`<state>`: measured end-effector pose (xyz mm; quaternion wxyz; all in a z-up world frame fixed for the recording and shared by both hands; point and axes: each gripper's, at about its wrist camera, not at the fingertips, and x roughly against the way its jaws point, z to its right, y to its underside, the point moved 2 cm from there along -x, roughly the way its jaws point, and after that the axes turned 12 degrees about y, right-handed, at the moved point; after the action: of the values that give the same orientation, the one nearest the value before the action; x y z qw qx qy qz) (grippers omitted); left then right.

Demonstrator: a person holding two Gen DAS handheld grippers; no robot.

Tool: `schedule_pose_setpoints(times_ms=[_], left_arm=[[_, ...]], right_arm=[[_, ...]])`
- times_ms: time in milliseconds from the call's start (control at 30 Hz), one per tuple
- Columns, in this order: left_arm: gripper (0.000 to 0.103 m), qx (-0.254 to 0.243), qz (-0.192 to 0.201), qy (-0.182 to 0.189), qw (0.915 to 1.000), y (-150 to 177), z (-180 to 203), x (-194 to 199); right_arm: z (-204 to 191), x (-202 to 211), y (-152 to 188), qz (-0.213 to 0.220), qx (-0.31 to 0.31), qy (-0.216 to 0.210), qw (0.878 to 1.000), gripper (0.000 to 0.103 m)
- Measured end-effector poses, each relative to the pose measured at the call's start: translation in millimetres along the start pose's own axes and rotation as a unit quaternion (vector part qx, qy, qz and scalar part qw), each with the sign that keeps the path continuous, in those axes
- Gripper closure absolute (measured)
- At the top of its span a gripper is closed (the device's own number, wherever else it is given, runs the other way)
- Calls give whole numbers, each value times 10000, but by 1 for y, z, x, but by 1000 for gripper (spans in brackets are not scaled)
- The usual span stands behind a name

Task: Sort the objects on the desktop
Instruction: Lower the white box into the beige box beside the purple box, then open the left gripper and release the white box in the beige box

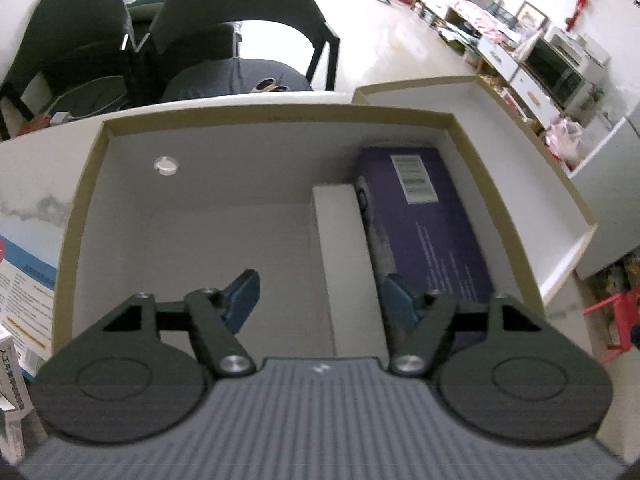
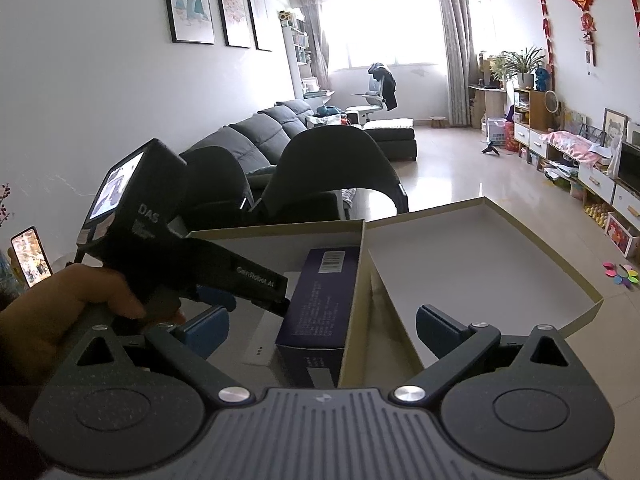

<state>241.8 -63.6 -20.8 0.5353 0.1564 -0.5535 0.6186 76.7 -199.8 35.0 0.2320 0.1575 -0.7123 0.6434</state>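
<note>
An open cardboard box [image 1: 80, 208] with a white inside stands on the table. A purple box [image 1: 424, 232] lies along its right wall, and a slim white box [image 1: 344, 248] lies flat beside it. My left gripper [image 1: 320, 300] hangs open inside the cardboard box over the white box's near end, its blue pads [image 1: 244, 296] clear of it. In the right wrist view my right gripper [image 2: 322, 328] is open and holds nothing, just short of the purple box [image 2: 320, 304]. A hand [image 2: 60, 312] holds the left gripper at the left of that view.
The box's lid [image 1: 520, 152] lies open side up to the right, touching the box. A blue and white carton [image 1: 24, 276] and a small pack [image 1: 12, 360] stand at the left on the marble table [image 1: 36, 184]. Dark chairs [image 1: 224, 12] stand behind. A lit phone [image 2: 30, 256] is propped at the far left.
</note>
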Motion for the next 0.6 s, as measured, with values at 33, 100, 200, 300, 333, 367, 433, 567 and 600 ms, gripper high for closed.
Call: schedule_pose_setpoints(times_ms=[33, 100, 200, 300, 333, 367, 433, 567, 600], left_arm=[[26, -99, -27, 18, 9999, 1, 0, 2], [23, -333, -69, 40, 9994, 4, 1, 5], [21, -554, -100, 83, 9984, 6, 1, 10], [20, -871, -174, 217, 9958, 9, 3, 14], [20, -997, -200, 274, 9944, 11, 4, 15], [20, -1123, -217, 314, 9929, 12, 6, 16], [20, -1368, -256, 353, 9896, 16, 8, 17], [23, -1743, -472, 466, 9825, 24, 12, 13], [26, -1821, -537, 474, 9807, 27, 13, 11]], right_arm=[[-1, 1, 0, 1, 6, -19, 10000, 2], [-4, 3, 0, 7, 25, -60, 10000, 2], [-7, 6, 0, 23, 65, -37, 10000, 2], [-7, 8, 0, 22, 54, -11, 10000, 3], [-7, 9, 0, 21, 52, 4, 10000, 3], [-7, 10, 0, 21, 52, 18, 10000, 3], [-6, 12, 1, 30, 51, 44, 10000, 2], [-3, 12, 0, 26, 1, 72, 10000, 2], [-3, 11, 0, 22, -8, 75, 10000, 2]])
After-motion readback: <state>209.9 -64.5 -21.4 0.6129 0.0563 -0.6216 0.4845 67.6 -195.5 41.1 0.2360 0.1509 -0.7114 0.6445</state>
